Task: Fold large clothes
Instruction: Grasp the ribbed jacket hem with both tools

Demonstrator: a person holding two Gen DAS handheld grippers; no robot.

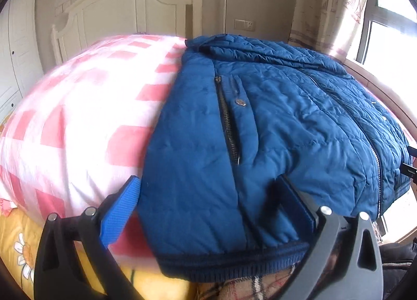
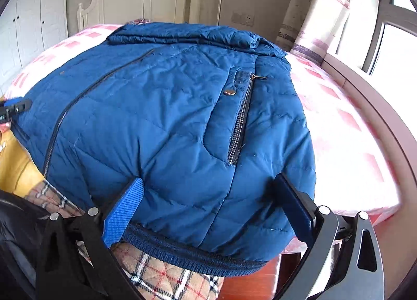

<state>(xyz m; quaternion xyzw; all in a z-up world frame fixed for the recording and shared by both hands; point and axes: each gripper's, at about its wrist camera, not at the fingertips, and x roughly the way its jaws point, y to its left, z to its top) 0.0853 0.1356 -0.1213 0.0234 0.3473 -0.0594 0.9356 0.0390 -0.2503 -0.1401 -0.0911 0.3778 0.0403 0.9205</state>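
Observation:
A blue quilted jacket (image 1: pixel 273 122) lies front up on the bed, its main zipper closed and its dark ribbed hem (image 1: pixel 234 266) nearest me. My left gripper (image 1: pixel 208 208) is open, its fingers wide apart over the hem's left corner, with fabric between them. My right gripper (image 2: pixel 208 206) is open too, its fingers astride the jacket's (image 2: pixel 169 117) right hem corner (image 2: pixel 198 258). A zipped pocket with a snap (image 2: pixel 241 122) sits just ahead of it. Each gripper's tip shows at the edge of the other view: the right gripper (image 1: pixel 409 167) and the left gripper (image 2: pixel 14 107).
Pink and white checked bedding (image 1: pixel 78 117) covers the bed, with a white headboard (image 1: pixel 125 7) behind. A yellow flowered blanket (image 1: pixel 20 242) and a plaid blanket (image 2: pixel 166 276) lie at the near edge. Curtain (image 2: pixel 320 13) and window (image 2: pixel 391 39) are to the right, and a wardrobe (image 2: pixel 31 13) to the left.

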